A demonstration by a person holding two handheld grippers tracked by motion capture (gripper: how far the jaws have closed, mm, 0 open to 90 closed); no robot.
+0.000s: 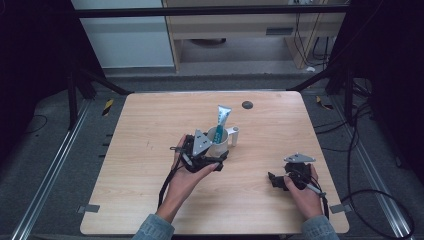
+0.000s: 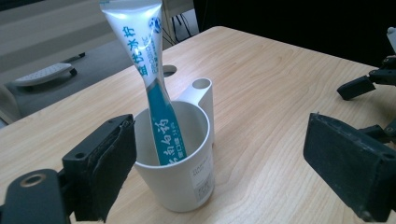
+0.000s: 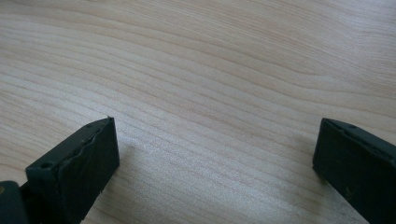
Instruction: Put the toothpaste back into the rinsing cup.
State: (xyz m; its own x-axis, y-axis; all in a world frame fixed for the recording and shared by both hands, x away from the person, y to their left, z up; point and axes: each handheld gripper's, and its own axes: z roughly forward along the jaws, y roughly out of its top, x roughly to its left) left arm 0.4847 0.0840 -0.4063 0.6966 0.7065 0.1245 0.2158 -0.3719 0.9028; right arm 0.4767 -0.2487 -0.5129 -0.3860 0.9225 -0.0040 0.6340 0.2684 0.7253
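left hand-held gripper is sitting against the white cup mid-worktop in the high view, toothpaste tube standing inside; right hand-held gripper is idling well apart. left gripper view: jaws are standing wide around the cup, not pressing. right gripper view: jaws are gaping over bare wood. likely a release step; next, backing away without tipping the cup.
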